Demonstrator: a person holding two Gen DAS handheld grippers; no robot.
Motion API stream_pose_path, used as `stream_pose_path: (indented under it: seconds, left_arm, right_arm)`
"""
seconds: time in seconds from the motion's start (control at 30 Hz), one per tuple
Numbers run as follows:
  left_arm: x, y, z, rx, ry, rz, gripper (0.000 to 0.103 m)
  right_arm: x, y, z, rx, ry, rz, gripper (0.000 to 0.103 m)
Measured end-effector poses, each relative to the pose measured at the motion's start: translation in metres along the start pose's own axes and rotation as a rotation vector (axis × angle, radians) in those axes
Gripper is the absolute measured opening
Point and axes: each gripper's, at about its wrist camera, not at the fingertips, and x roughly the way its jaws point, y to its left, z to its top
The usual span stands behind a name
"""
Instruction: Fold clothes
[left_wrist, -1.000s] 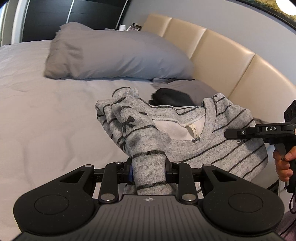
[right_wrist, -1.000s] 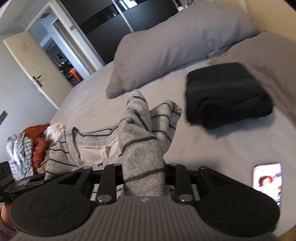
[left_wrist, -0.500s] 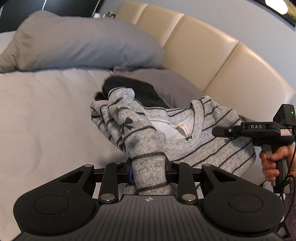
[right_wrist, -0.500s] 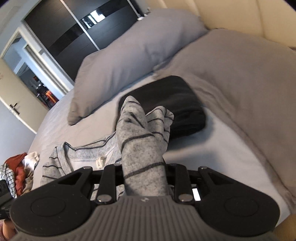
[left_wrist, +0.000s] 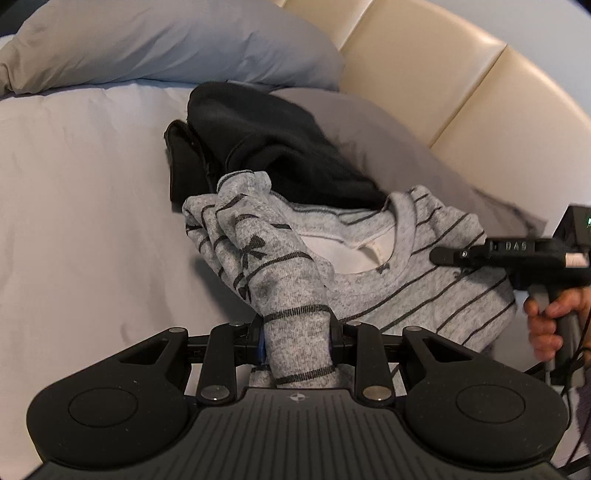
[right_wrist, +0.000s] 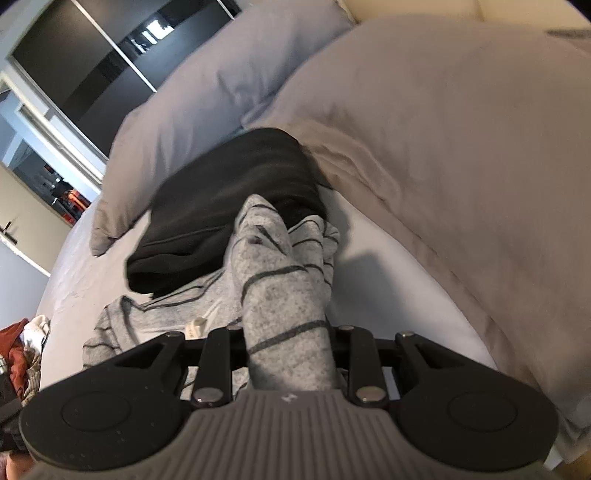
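L gripper (left_wrist: 297, 334) pinches one side of the striped grey sweater (left_wrist: 413, 280), R gripper (right_wrist: 290, 347) the other, garment held just near of the folded black pile (left_wrist: 273, 147); both should lower evenly w/ fabric taut, avoiding bunching.

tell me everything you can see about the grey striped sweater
The grey striped sweater is a heathered knit with thin dark stripes, small dark bow motifs, a round neckline and a pale lining with a label. It lies on the bed sheet, its collar edge against the folded black garment. Both sides are bunched and lifted: the left hand-held gripper is shut on one bunch and the right hand-held gripper on the other.
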Motion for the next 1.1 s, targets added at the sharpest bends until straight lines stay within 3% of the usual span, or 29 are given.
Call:
stream_pose_path:
  seconds: [0.33, 0.43, 0.57, 0.67, 0.9, 0.97, 1.1]
  left_arm:
    - [0.024, 0.015, -0.007, -0.021, 0.086, 0.049, 0.026]
    - [0.028, 0.018, -0.007, -0.011, 0.095, 0.052, 0.035]
    - [0.019, 0.020, -0.005, 0.019, 0.089, 0.070, 0.058]
    - [0.012, 0.023, -0.002, 0.023, 0.089, 0.065, 0.061]
    - [-0.010, 0.034, 0.033, 0.023, 0.058, 0.053, 0.065]
    - [-0.015, 0.038, 0.048, 0.020, 0.029, 0.052, 0.069]
    - [-0.009, 0.057, 0.085, -0.049, -0.015, 0.051, 0.072]
  right_arm:
    - [0.032, -0.018, -0.001, 0.037, 0.064, -0.097, 0.029]
    - [0.039, -0.020, -0.005, 0.046, 0.076, -0.128, 0.034]
    - [0.035, -0.017, -0.001, 0.041, 0.053, -0.135, 0.044]
    - [0.029, -0.014, 0.009, 0.046, 0.020, -0.117, 0.048]
    - [0.014, -0.007, 0.031, 0.059, -0.059, -0.074, 0.063]
    - [0.010, -0.005, 0.038, 0.063, -0.081, -0.061, 0.063]
    - [0.031, 0.004, 0.069, 0.027, -0.064, -0.049, 0.069]
